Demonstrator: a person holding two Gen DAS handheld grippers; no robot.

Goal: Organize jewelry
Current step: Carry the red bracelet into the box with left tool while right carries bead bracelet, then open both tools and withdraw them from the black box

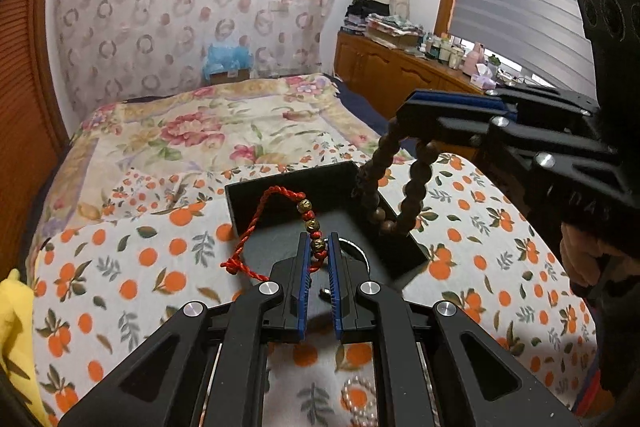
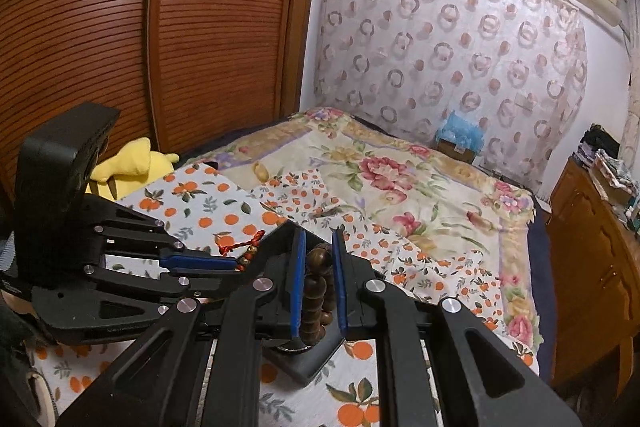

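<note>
Left wrist view: the left gripper point(image 1: 319, 247) has its fingers point(image 1: 301, 267) pinching a red cord point(image 1: 256, 219) strung with small gold beads, and the loop arcs up over a black tray point(image 1: 256, 195). The tray sits on the bed, on a sheet point(image 1: 120, 247) with an orange-fruit print. Over on the right, the right gripper point(image 1: 424, 115) has its fingers closed on a brown bead bracelet point(image 1: 400, 187), which hangs down with its bottom touching or just above the tray's right edge, can't tell which. A pearl bracelet point(image 1: 358, 399) lies on the sheet under the left gripper.

Right wrist view: the right gripper point(image 2: 319, 259) has blue-padded fingers point(image 2: 298, 275) squeezing the brown beads point(image 2: 316, 291), the strand running down between them above the tray point(image 2: 312, 359). The left gripper point(image 2: 224, 263) comes in from the left, clamped on the cord point(image 2: 240, 245). There's a yellow plush point(image 2: 132, 163) by the wardrobe.
</note>
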